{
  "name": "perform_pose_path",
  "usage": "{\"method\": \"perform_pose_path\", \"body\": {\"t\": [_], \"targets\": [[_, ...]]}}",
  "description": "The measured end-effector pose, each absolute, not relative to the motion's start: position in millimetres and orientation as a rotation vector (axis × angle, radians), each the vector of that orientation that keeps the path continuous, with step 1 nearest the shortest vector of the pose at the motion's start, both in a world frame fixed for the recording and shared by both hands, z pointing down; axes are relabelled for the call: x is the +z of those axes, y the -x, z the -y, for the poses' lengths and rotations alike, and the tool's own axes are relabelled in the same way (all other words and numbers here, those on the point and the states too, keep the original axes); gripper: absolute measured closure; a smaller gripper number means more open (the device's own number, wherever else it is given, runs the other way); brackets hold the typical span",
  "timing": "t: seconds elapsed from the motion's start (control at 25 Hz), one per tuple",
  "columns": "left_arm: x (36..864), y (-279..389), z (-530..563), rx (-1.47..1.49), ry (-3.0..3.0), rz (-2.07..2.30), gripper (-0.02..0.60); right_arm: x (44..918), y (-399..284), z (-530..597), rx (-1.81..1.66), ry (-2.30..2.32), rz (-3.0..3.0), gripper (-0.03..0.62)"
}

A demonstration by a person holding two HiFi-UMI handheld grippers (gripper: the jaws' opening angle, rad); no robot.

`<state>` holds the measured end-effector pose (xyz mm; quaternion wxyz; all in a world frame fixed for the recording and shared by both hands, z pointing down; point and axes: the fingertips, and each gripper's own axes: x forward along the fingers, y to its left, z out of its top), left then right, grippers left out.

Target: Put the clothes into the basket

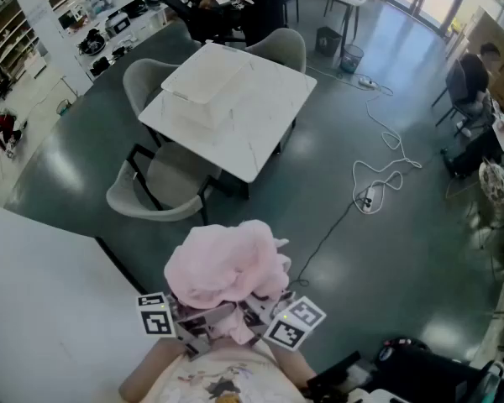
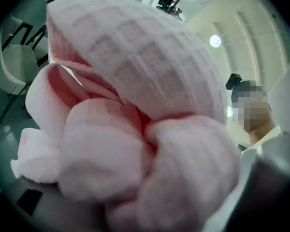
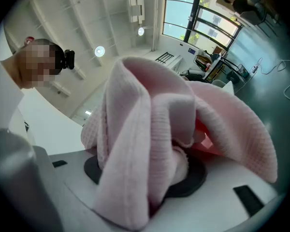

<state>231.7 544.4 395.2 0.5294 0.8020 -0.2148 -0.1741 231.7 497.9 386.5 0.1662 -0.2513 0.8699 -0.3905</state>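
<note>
Head view, person: a printed shirt front shows at the bottom edge, with both claws held just ahead of it.
Left claw [image 1: 187, 324]: its marker cube sits at lower centre-left. In the left gripper view, grey jaw parts show at the lower left and right edges, standing wide. Bunched cloth fills the gap between them, and whether the pads press it cannot be told.
Right claw [image 1: 267, 316]: its marker cube sits at lower centre-right. In the right gripper view, the jaws are clamped on a fold of the pink cloth, which drapes over the claw's white body.
Pink garment [image 1: 227, 263]: a waffle-knit bundle heaped on and between both claws, held up above the floor at lower centre.
Counter [image 1: 42, 309]: a white surface at lower left, beside the left claw.
Floor [image 1: 386, 250]: dark grey-green and glossy.
Cable [image 1: 378, 175]: looped on the floor at centre right.
White table [image 1: 235, 107]: upper centre, with grey chairs [image 1: 155, 187] around it.
Far right edge: a seated person.
</note>
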Motion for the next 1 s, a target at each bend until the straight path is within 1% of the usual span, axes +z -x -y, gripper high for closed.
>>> {"method": "perform_pose_path", "body": {"t": [0.28,0.44,1.0], "targets": [[397,-205,-558,-0.38,-1.873,0.537,0.181,389,-206,-510,-1.164,0.737,-2.487,0.37],[396,-200,-562,-0.395,-1.869,0.537,0.181,390,-199,-515,-1.177,0.73,-2.497,0.37],[399,-231,-566,-0.399,-1.88,0.526,0.181,393,-232,-519,-1.175,0.762,-2.466,0.37]]}}
